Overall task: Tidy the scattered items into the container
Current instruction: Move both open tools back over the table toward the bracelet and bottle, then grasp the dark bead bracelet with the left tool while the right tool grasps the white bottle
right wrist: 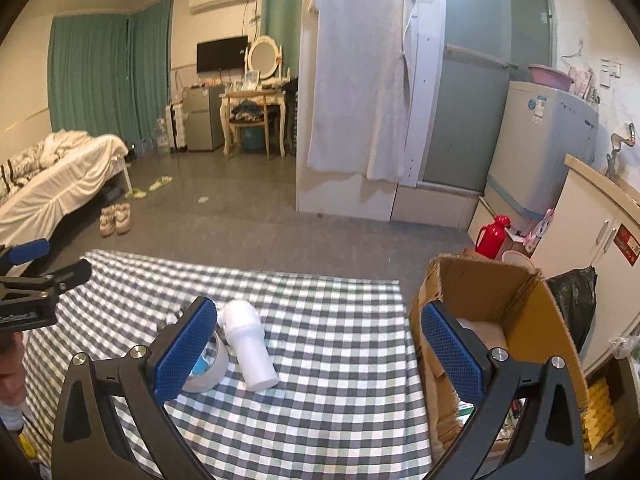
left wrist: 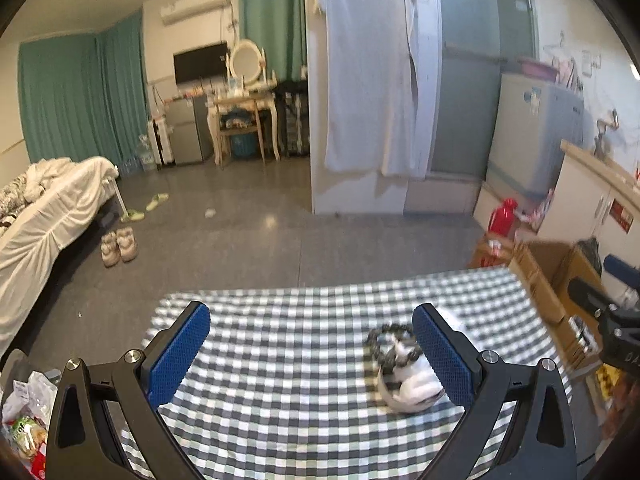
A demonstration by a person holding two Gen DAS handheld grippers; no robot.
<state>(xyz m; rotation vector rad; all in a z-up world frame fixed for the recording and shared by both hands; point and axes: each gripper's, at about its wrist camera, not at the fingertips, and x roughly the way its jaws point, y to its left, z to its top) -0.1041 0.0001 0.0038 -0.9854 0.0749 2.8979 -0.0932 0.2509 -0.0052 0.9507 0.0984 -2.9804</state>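
Observation:
A checked cloth covers the table. On it lie a dark bead bracelet, a white pipe fitting and a roll of tape. An open cardboard box stands off the table's right edge. My left gripper is open and empty above the cloth, its right finger beside the bracelet. My right gripper is open and empty, its left finger over the tape roll, its right finger over the box.
A red thermos and a black bag stand on the floor behind the box. White cabinets line the right side. A bed and shoes are on the left. Snack bags lie at the table's left.

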